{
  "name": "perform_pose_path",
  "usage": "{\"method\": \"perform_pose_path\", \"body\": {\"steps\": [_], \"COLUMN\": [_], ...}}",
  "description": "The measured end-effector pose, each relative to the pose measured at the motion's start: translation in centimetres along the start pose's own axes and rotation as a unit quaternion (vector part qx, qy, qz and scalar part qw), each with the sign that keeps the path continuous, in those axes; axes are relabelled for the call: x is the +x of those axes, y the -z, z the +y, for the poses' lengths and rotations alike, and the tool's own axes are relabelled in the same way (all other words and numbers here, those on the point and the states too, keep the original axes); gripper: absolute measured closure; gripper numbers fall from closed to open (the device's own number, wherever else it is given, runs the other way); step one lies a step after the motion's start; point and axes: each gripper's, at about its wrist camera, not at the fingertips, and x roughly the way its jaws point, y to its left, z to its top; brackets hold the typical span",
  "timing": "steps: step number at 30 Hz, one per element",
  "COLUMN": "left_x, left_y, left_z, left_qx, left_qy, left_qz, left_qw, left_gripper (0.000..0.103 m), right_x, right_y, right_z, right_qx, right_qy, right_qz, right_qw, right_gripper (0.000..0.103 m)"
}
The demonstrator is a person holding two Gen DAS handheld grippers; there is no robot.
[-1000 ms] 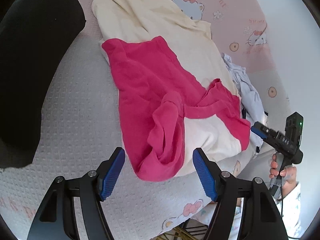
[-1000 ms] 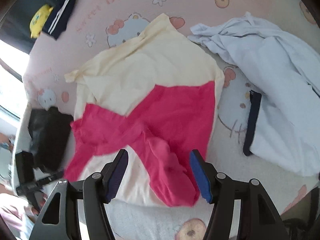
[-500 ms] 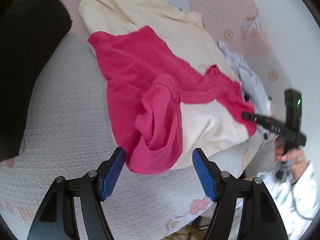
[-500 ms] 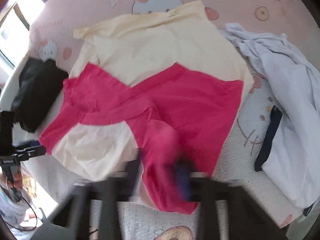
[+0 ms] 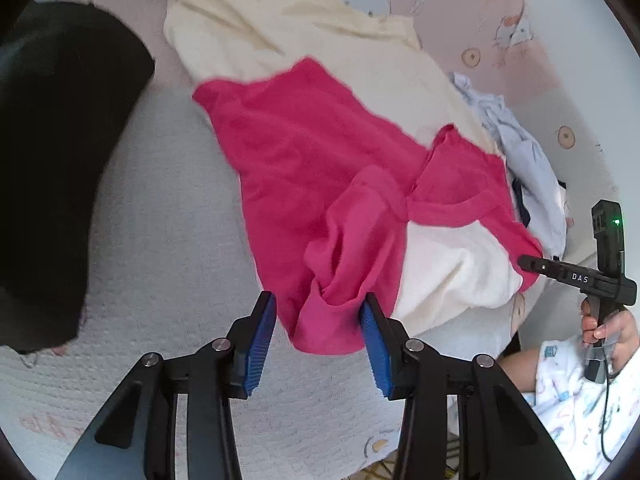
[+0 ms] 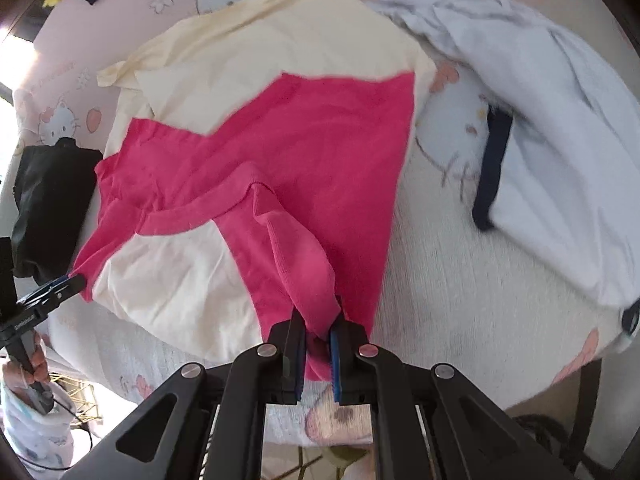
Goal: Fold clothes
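A bright pink shirt (image 5: pixel 320 168) lies crumpled on a cream garment (image 5: pixel 280 32) on the bed. My left gripper (image 5: pixel 316 308) points down at its near bunched end. Its jaws are closing, with that pink fold between the blue pads but not pinched. In the right wrist view my right gripper (image 6: pixel 318 328) is shut on the other bunched end of the pink shirt (image 6: pixel 300 140). Each gripper also shows in the other's view: the right gripper (image 5: pixel 524 261) at a pink corner, the left gripper (image 6: pixel 74 280) likewise.
A pale blue-white garment (image 6: pixel 540 100) with a navy strip lies to the right on the cartoon-print bed sheet (image 6: pixel 460 260). A black bundle (image 5: pixel 60 140) sits at the left. A person's hand (image 5: pixel 604 324) grips the right tool's handle beyond the bed's edge.
The right jaws went from wide open to shut on the pink sleeve end as the gripper sank toward it. The left jaws narrowed around the pink fold.
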Motion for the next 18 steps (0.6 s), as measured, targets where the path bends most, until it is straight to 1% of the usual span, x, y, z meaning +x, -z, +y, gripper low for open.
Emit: {"method": "perform_pose_path", "body": {"steps": [2,4,7,8,9,10,11,12,13,14,15,16,17,18], "left_x": [0.3,0.6,0.5,0.4,0.2,0.0,-0.2,-0.3,-0.4,-0.6,-0.8,-1.0,-1.1,-1.3], "left_y": [0.3,0.5,0.7,0.7,0.8,0.9,0.9,1.0,1.1,1.1,1.2,1.3,1.3,1.4], "left_z": [0.2,0.0,-0.9,-1.2,-1.4,-1.6,-1.8,-2.0,-2.1,-2.1,-2.2,-2.2,-2.3,-2.2], "left_qx": [-0.006,0.000,0.020,0.027,0.032,0.035,0.037,0.037,0.036,0.033,0.030,0.026,0.023,0.019], "left_qy": [0.005,-0.001,-0.014,-0.018,-0.019,-0.019,-0.018,-0.015,-0.012,-0.010,-0.007,-0.005,-0.002,-0.001], "left_qz": [0.008,0.013,0.015,0.014,0.012,0.010,0.009,0.008,0.006,0.000,-0.006,-0.012,-0.017,-0.020], "left_qw": [0.9999,0.9999,0.9996,0.9994,0.9992,0.9992,0.9991,0.9992,0.9992,0.9994,0.9995,0.9996,0.9996,0.9996], "left_gripper": [0.063,0.063,0.063,0.063,0.063,0.063,0.063,0.063,0.063,0.063,0.063,0.060,0.051,0.046], "right_x": [0.3,0.4,0.3,0.2,0.1,0.0,-0.2,-0.4,-0.7,-1.2,-1.7,-2.1,-2.7,-3.3], "right_y": [0.3,0.4,0.3,0.3,0.3,0.3,0.4,0.5,0.6,0.7,0.8,0.9,1.1,1.4], "right_z": [-0.6,-0.9,-0.7,-0.5,-0.4,-0.3,-0.5,-0.7,-0.8,-0.9,-1.0,-1.0,-1.1,-1.2], "right_qx": [0.015,0.024,0.012,0.009,0.006,0.005,0.010,0.017,0.022,0.026,0.030,0.032,0.039,0.053], "right_qy": [0.000,0.000,0.008,0.012,0.015,0.018,0.019,0.024,0.029,0.039,0.045,0.044,0.038,0.027], "right_qz": [0.012,0.018,0.019,0.016,0.013,0.009,0.003,-0.003,-0.010,-0.021,-0.031,-0.040,-0.052,-0.062], "right_qw": [1.000,1.000,1.000,1.000,1.000,1.000,1.000,1.000,0.999,0.999,0.998,0.998,0.997,0.996], "right_gripper": [0.096,0.096,0.095,0.093,0.088,0.087,0.080,0.068,0.060,0.048,0.044,0.043,0.042,0.039]}}
